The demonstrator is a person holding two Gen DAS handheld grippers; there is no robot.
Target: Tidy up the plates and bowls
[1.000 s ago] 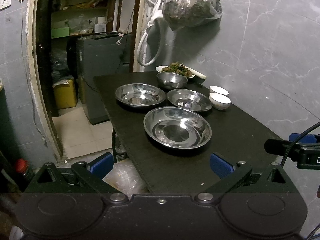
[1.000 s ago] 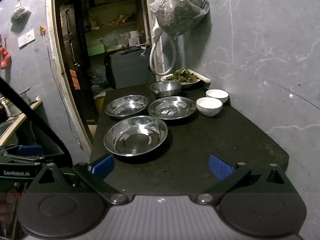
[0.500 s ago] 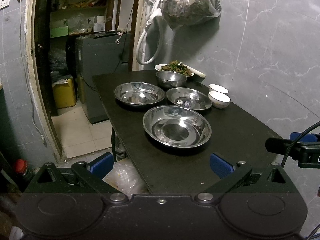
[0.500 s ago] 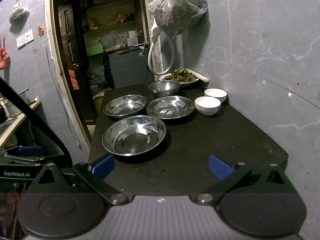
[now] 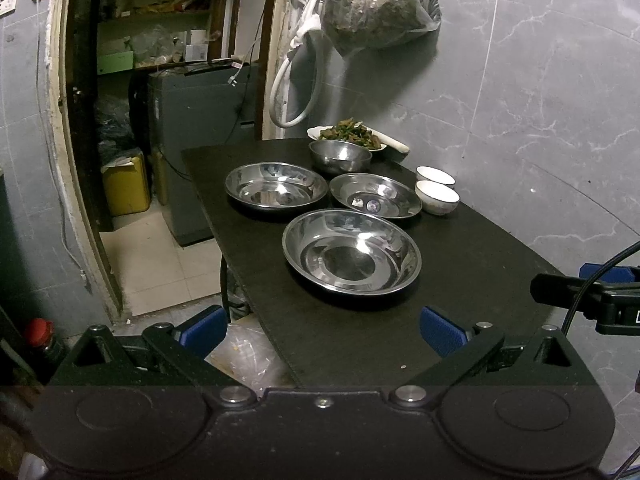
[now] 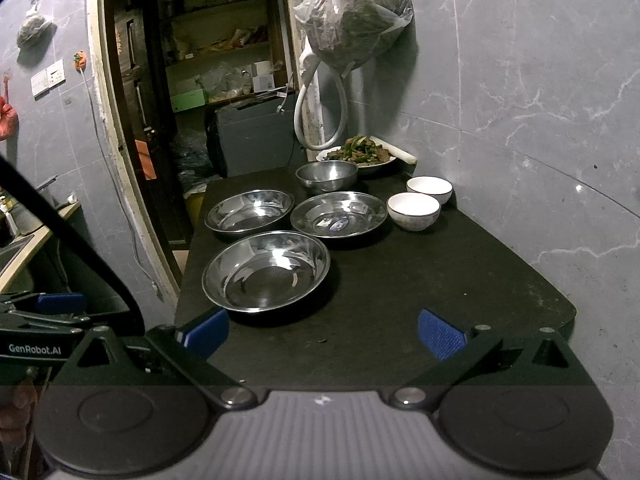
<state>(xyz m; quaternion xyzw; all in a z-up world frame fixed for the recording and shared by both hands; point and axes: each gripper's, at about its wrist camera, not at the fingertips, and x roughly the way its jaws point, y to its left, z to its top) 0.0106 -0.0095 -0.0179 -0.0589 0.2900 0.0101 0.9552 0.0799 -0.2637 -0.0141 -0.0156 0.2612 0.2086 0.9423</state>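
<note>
Three shallow steel plates lie on the black table [image 5: 460,264]: the nearest plate [image 5: 351,257] [image 6: 267,271], a far left plate [image 5: 276,191] [image 6: 249,213], and a far right plate [image 5: 375,199] [image 6: 339,214]. Behind them stands a small steel bowl [image 5: 340,156] [image 6: 326,175]. Two white bowls [image 5: 436,198] [image 6: 413,211] sit side by side at the right, the farther one [image 6: 429,189] by the wall. My left gripper [image 5: 322,328] is open over the table's near edge, short of the nearest plate. My right gripper [image 6: 322,330] is open too, holding nothing.
A white plate of cooked greens [image 5: 347,136] rests at the table's back against the marble wall. A filled plastic bag [image 5: 376,8] and a white hose [image 5: 296,80] hang above it. A doorway at left opens onto a grey appliance [image 5: 192,128] and a yellow container [image 5: 126,184].
Both cameras have drifted slightly; the dishes sit a little lower and to the left in the views. Nothing on the table has moved and both grippers stay open.
</note>
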